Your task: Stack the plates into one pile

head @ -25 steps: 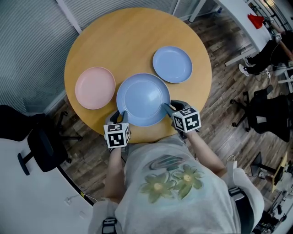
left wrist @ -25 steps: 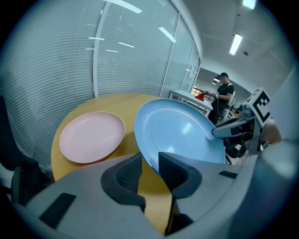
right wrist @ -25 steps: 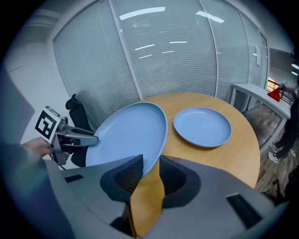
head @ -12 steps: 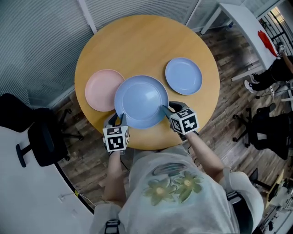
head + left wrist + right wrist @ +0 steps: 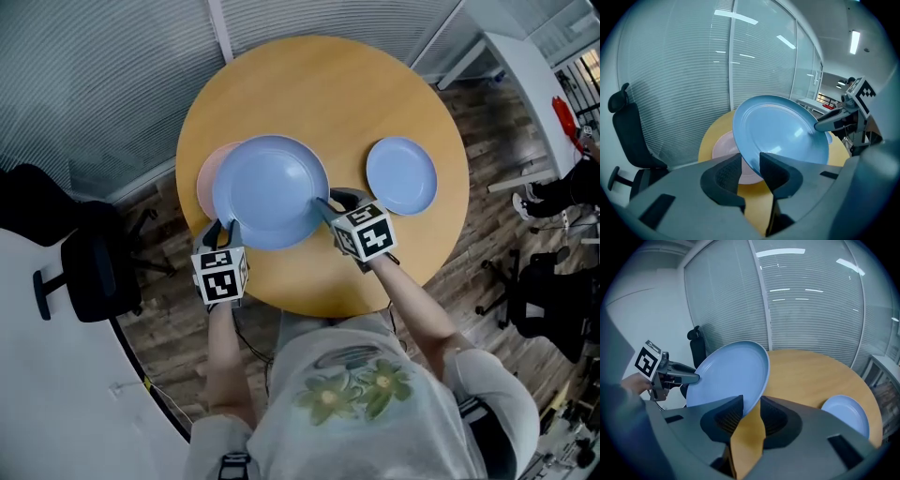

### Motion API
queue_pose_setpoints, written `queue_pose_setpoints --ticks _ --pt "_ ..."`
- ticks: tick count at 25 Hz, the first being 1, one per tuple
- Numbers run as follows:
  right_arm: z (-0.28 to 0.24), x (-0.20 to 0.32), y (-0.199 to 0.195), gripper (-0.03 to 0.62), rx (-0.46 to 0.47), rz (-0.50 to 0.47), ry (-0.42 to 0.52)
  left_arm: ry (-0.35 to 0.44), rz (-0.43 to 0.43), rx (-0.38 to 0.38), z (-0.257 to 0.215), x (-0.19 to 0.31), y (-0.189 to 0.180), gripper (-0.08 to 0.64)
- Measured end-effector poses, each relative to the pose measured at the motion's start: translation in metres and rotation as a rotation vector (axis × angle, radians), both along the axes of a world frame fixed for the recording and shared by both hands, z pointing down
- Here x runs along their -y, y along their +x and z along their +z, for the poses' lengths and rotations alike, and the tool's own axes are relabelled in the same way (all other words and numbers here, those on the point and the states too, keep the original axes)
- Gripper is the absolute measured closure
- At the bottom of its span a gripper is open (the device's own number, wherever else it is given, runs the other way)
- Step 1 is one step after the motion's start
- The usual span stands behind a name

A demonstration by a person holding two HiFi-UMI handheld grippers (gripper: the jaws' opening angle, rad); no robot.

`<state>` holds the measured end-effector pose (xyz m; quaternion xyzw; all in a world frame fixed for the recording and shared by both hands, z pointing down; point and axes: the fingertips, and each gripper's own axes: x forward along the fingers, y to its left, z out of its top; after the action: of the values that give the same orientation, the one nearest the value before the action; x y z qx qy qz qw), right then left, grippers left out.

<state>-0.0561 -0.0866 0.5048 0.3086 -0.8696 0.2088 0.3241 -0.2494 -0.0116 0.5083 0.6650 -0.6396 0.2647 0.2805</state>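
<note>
Left tool (image 5: 224, 228) and right tool (image 5: 325, 205), both tight on blue plate (image 5: 270, 190)

The far half of the round table (image 5: 319, 84) lay bare. At the near left, the large blue plate (image 5: 270, 190) hung tilted over the pink plate (image 5: 204, 178), covering most of it. The small blue plate (image 5: 401, 174) lay at the right, well apart, bare wood between. A black chair (image 5: 89, 272) stood beyond the table's left edge.
</note>
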Motion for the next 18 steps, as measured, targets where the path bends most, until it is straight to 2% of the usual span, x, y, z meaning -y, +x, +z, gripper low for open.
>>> queue_pose_setpoints --ticks 9,18 --pt "-0.002 0.042 -0.074 0.463 -0.013 -0.092 0.025 0.023 -0.068 0.043 -0.009 0.030 -0.068 0.431" --pt "0.022 0.063 -0.112 0.463 -0.050 -0.121 -0.008 -0.019 -0.090 0.043 0.015 0.047 -0.105 0.431"
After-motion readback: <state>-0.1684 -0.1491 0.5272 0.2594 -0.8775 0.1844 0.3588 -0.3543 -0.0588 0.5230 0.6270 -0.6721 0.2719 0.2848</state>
